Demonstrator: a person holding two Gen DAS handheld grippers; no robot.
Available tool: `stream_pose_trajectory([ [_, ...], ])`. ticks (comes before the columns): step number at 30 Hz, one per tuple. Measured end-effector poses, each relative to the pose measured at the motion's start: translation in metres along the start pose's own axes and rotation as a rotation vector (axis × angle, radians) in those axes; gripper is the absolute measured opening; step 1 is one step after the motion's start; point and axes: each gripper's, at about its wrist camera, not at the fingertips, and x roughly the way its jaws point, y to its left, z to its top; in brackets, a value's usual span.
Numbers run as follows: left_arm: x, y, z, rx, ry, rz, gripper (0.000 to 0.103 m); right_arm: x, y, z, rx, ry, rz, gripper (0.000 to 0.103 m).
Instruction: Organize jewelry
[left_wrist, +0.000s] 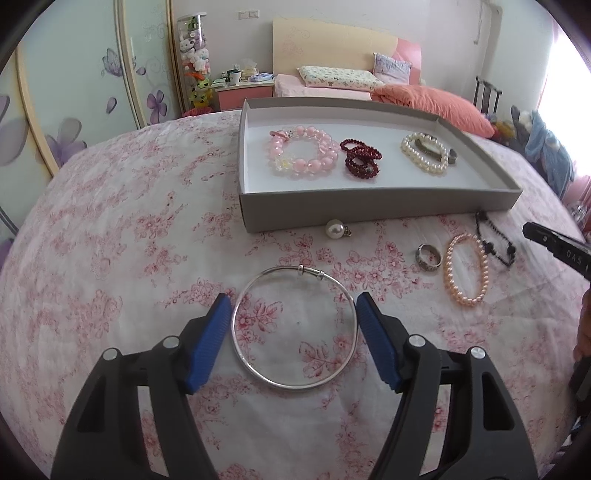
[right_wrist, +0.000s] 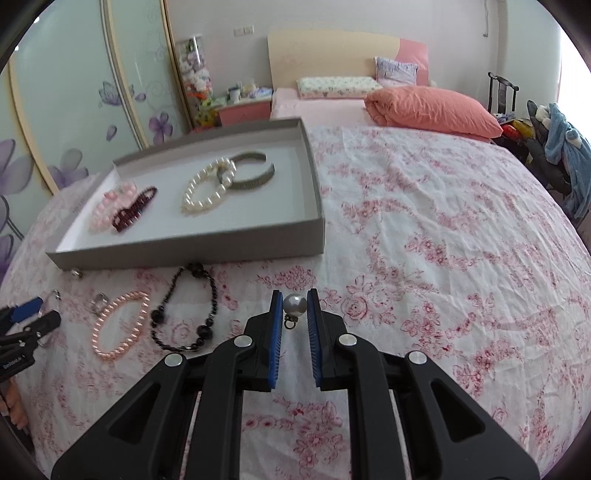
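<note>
Jaws spread wide on the left gripper (left_wrist: 293, 314), blue pads flanking the silver bangle (left_wrist: 295, 326) lying flat on the floral bedspread (left_wrist: 129, 240); whether the pads touch the bangle is hard to tell. Right gripper (right_wrist: 294, 303) pinches a pearl earring (right_wrist: 294, 304) at its tips, metal loop hanging below. Grey tray (left_wrist: 369, 210) holds a pink bead bracelet (left_wrist: 304, 155), dark red beads (left_wrist: 360, 158), a white pearl bracelet (left_wrist: 423, 153) and a bronze cuff (right_wrist: 253, 171), the cuff clear only in the right view. Left view alone shows a second pearl earring (left_wrist: 336, 229) by the tray wall. Loose near it: ring (left_wrist: 428, 256), peach pearl bracelet (left_wrist: 467, 269), black necklace (right_wrist: 184, 314), cut short in the left view.
</note>
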Motion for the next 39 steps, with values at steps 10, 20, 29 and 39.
stream_pose_trajectory([
  [10,-0.041,0.000,0.009,-0.059,-0.159,-0.015,0.068,-0.052,0.018,0.010,-0.031,-0.195,0.053,0.014],
  [20,-0.103,-0.032,0.031,-0.011,-0.439,0.042,0.068,-0.096,0.052,0.019,-0.107,-0.431,0.089,0.014],
  [29,-0.121,-0.052,0.040,0.003,-0.545,0.055,0.068,-0.109,0.059,0.022,-0.127,-0.541,0.099,0.014],
  [39,-0.116,-0.054,0.044,-0.001,-0.543,0.059,0.068,-0.107,0.056,0.024,-0.116,-0.539,0.105,0.014],
])
